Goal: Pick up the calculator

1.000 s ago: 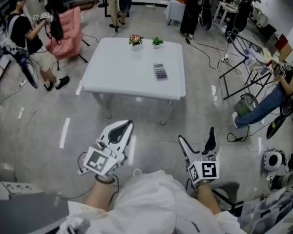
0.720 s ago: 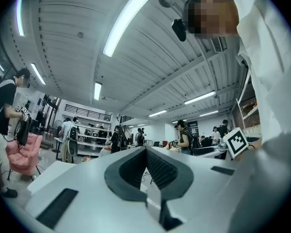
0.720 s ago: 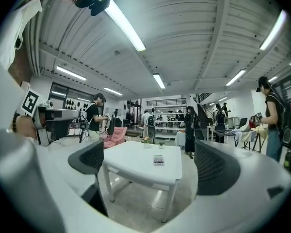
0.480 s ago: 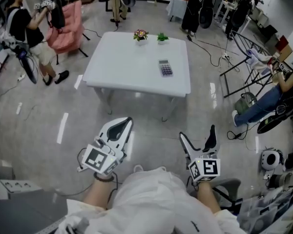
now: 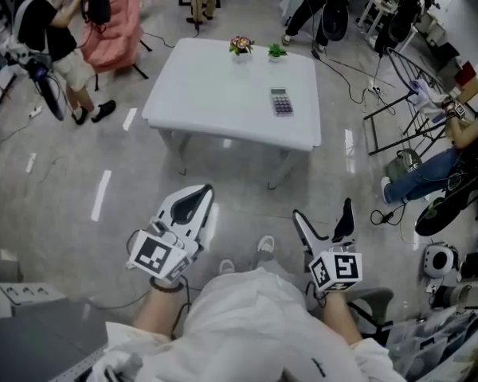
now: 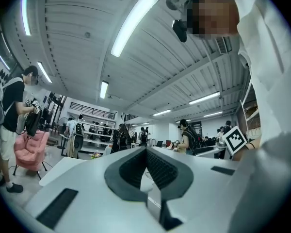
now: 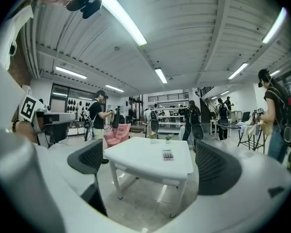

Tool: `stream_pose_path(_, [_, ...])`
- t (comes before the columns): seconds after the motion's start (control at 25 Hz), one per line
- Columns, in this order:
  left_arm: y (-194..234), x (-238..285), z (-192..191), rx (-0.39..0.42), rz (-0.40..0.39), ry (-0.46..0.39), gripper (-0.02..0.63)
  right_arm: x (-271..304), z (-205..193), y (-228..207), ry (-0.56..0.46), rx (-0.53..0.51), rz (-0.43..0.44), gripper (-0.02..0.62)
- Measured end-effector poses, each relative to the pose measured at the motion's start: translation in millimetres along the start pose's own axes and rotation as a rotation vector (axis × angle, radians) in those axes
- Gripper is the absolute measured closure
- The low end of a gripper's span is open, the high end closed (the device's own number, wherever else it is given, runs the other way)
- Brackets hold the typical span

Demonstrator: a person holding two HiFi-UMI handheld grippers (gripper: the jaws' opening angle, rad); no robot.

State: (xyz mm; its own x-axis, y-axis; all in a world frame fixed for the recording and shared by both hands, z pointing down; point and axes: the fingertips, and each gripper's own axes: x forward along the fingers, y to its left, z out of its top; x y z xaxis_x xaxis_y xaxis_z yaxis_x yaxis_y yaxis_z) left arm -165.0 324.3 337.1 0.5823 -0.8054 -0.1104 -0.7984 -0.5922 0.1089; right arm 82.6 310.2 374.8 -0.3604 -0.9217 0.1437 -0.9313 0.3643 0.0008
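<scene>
Fingers [image 7: 218, 168] of my right gripper [image 5: 323, 212] stand wide apart with nothing between them; my left gripper [image 5: 199, 194] has its jaws pressed together, empty. Both hang well short of the white table [image 5: 207, 94], where the calculator [image 5: 281, 101] lies flat near the right edge.

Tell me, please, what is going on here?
A person holds a gripper in each hand and stands apart from the white table. The calculator lies on the table, near its right edge, and nothing touches it. The left gripper has its fingers together. The right gripper has its fingers apart and points at the table. Both are empty. Two small potted plants stand at the table's far edge.
</scene>
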Motion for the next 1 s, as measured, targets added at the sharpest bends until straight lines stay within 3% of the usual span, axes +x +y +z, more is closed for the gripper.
stream_pose_path(0.56, [17,6,0,0.028,0.035,0.013,0.589,34,-2,2,-0.02,0.025,0.054,0.014])
stream_pose_path(1.0, [27,74,-4,0.055,0.005,0.023,0.589,76,-3,-38,-0.039,0.057,0.044,0.015])
